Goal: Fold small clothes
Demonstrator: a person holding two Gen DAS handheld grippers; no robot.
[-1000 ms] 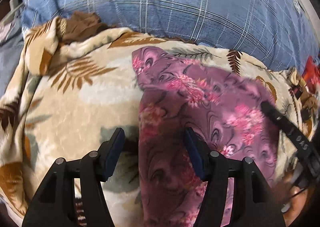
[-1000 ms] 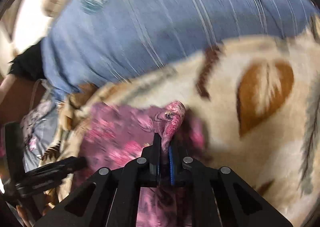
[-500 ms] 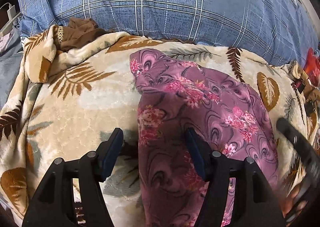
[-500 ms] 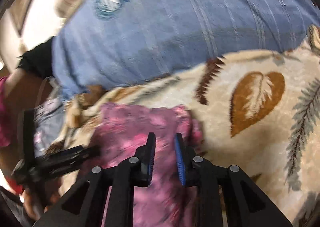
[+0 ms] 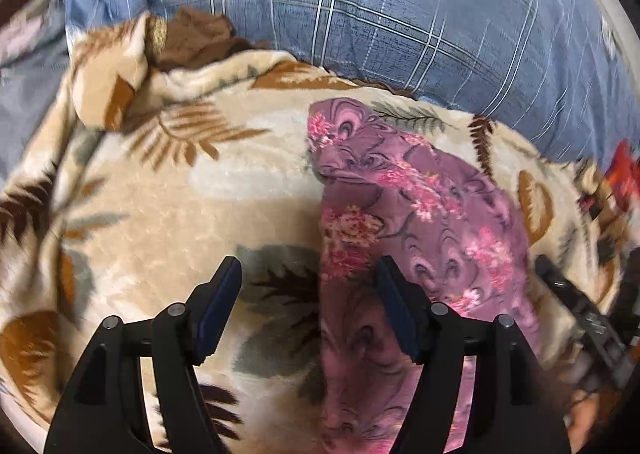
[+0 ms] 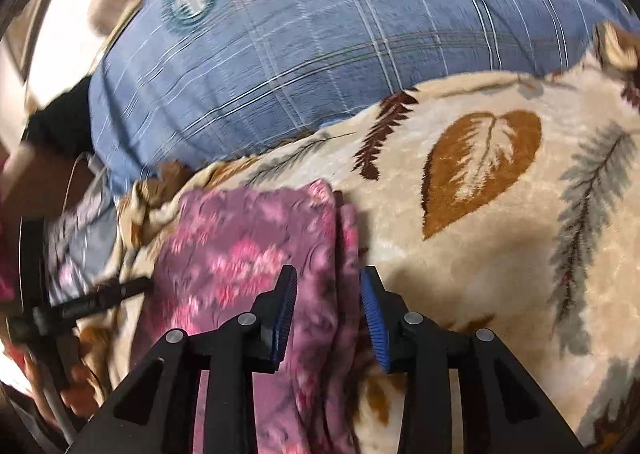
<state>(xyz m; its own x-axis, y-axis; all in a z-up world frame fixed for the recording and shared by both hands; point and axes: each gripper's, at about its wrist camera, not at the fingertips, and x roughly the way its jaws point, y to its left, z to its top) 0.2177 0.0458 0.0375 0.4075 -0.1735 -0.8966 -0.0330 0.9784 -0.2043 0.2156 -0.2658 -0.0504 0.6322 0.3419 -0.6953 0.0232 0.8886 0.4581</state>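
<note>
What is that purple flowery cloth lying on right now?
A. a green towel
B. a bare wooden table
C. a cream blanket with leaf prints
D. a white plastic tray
C: the purple cloth lies on the cream blanket printed with brown and grey leaves, with a blue checked pillow behind it.

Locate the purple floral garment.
The purple floral garment lies on the leaf-print blanket, right of centre in the left wrist view, below the blue plaid pillow.

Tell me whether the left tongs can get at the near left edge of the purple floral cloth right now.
Probably yes. The left tongs are open, with the purple floral cloth edge lying flat on the leaf-print blanket between the fingers; nothing covers it.
</note>
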